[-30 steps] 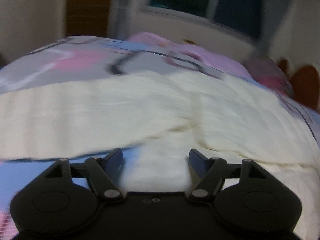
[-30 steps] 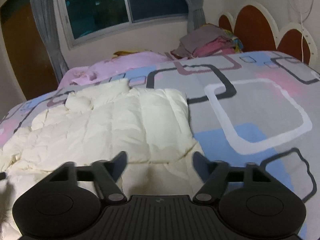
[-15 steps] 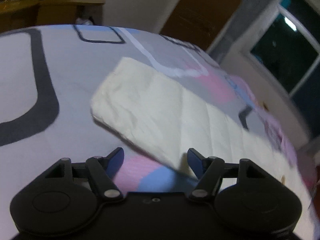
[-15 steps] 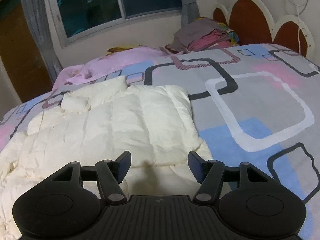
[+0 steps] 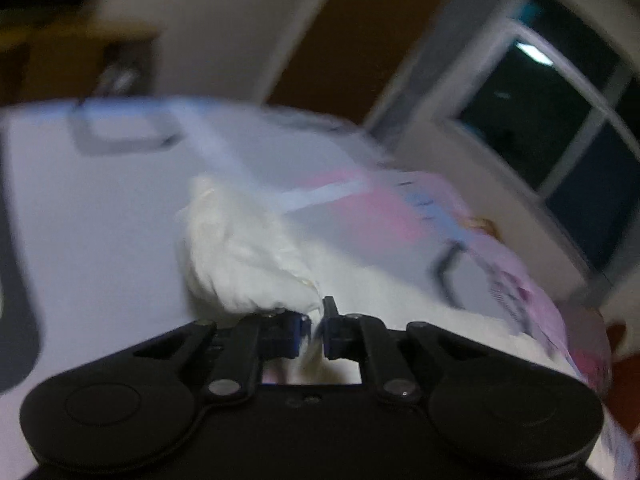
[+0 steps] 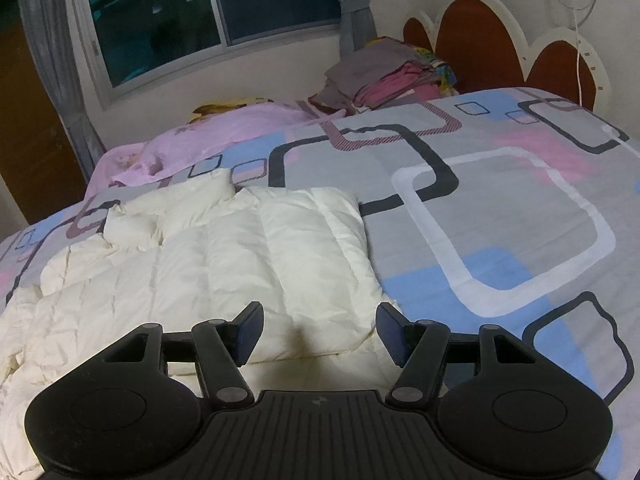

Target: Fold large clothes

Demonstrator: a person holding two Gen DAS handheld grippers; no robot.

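While the left wrist view is smeared by blur, it shows the left gripper (image 5: 316,326) with its fingers drawn together on a bunched fold of the cream puffer jacket (image 5: 244,264), the cloth squeezed between the pads and rising in a crumpled lump toward 11 o'clock. Beyond that lump the patterned bedspread (image 5: 120,216) runs on in grey, pink and blue, with a wooden door (image 5: 360,36) at 12 o'clock and a dark window (image 5: 560,112) at 2 o'clock. In the right wrist view the right gripper (image 6: 318,334) hangs with its fingers spread wide apart, holding nothing, just above the near edge of the cream puffer jacket (image 6: 224,264). The jacket lies flat on the patterned bedspread (image 6: 500,216), filling the area from 9 o'clock to the centre, with one sleeve folded across its top at 11 o'clock. A pink sheet (image 6: 208,140) lies crumpled past the jacket at 11 o'clock, and a stack of folded clothes (image 6: 384,76) sits at 1 o'clock beside the scalloped headboard (image 6: 500,36).
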